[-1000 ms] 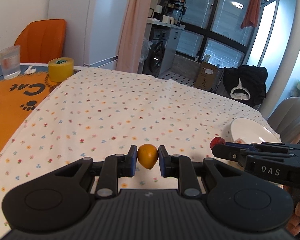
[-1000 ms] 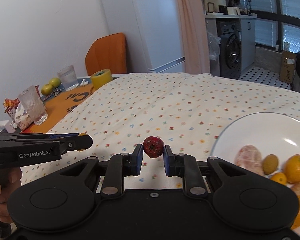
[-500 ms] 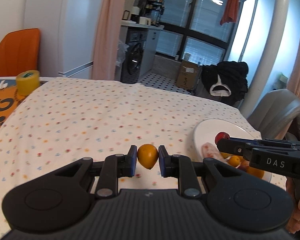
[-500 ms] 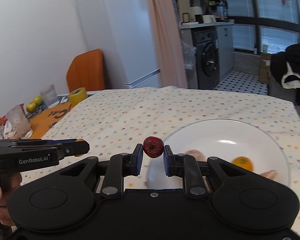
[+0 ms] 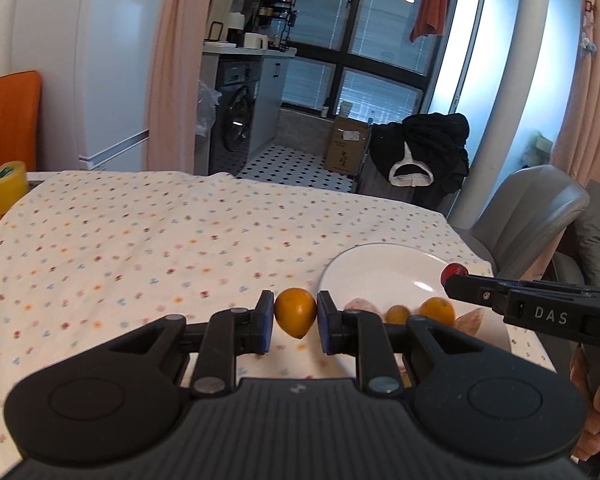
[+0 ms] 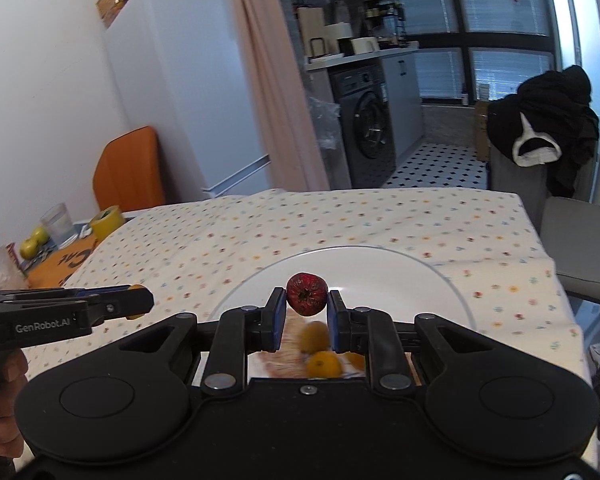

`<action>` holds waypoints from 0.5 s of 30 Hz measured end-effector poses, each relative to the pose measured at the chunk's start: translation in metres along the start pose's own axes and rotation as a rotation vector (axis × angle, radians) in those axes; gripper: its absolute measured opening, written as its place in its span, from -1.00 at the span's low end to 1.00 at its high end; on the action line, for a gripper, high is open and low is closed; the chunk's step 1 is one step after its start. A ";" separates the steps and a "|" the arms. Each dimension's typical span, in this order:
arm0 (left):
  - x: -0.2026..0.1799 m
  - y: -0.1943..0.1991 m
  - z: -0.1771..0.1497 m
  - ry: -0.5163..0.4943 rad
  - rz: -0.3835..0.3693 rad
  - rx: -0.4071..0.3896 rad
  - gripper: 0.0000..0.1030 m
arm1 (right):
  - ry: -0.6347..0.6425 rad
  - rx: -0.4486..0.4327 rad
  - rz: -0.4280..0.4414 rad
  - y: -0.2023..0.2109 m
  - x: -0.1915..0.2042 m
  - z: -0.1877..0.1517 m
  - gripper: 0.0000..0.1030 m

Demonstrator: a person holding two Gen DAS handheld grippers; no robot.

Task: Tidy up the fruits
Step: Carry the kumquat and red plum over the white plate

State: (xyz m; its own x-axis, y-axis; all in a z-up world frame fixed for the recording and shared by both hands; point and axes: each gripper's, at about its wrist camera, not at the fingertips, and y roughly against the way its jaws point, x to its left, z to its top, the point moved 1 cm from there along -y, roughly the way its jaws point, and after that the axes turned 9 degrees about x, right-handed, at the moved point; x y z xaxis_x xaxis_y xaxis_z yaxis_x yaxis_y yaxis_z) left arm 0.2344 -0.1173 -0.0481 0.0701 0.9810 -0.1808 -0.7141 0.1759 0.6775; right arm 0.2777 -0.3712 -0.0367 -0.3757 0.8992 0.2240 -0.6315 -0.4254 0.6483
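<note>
My left gripper (image 5: 295,316) is shut on a small orange fruit (image 5: 295,312), held above the floral tablecloth just left of the white plate (image 5: 376,272). My right gripper (image 6: 307,310) is shut on a dark red fruit (image 6: 306,299) and hangs over the near half of the plate (image 6: 380,268). The plate holds an orange (image 5: 437,309), a smaller yellow-brown fruit (image 5: 398,314) and peeled pale pieces (image 5: 358,305). In the left wrist view the right gripper (image 5: 454,274) reaches in from the right with the red fruit at its tip.
A grey chair (image 5: 536,216) stands past the table's right edge, and dark clothes (image 5: 424,152) hang behind it. At the far left sit a yellow tape roll (image 6: 107,218), a glass (image 6: 58,226), green fruits (image 6: 32,242) and an orange mat (image 6: 60,262).
Both grippers have swung to the right with their fruits still held. The plate has come in under the right gripper, and the left gripper has closed in on its left rim.
</note>
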 end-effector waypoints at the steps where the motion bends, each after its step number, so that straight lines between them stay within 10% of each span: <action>1: -0.003 -0.002 0.001 -0.004 -0.003 0.000 -0.59 | -0.005 -0.001 -0.003 0.000 -0.003 0.000 -0.61; 15: -0.035 -0.032 0.014 -0.052 -0.022 0.024 -0.59 | -0.054 -0.002 -0.040 -0.008 -0.043 0.000 -0.61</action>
State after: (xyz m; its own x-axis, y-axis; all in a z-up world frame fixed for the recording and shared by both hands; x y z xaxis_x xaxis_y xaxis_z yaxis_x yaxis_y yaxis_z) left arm 0.2647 -0.1562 -0.0537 0.1223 0.9796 -0.1594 -0.6950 0.1992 0.6908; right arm 0.2985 -0.4071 -0.0517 -0.3128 0.9197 0.2372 -0.6464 -0.3891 0.6564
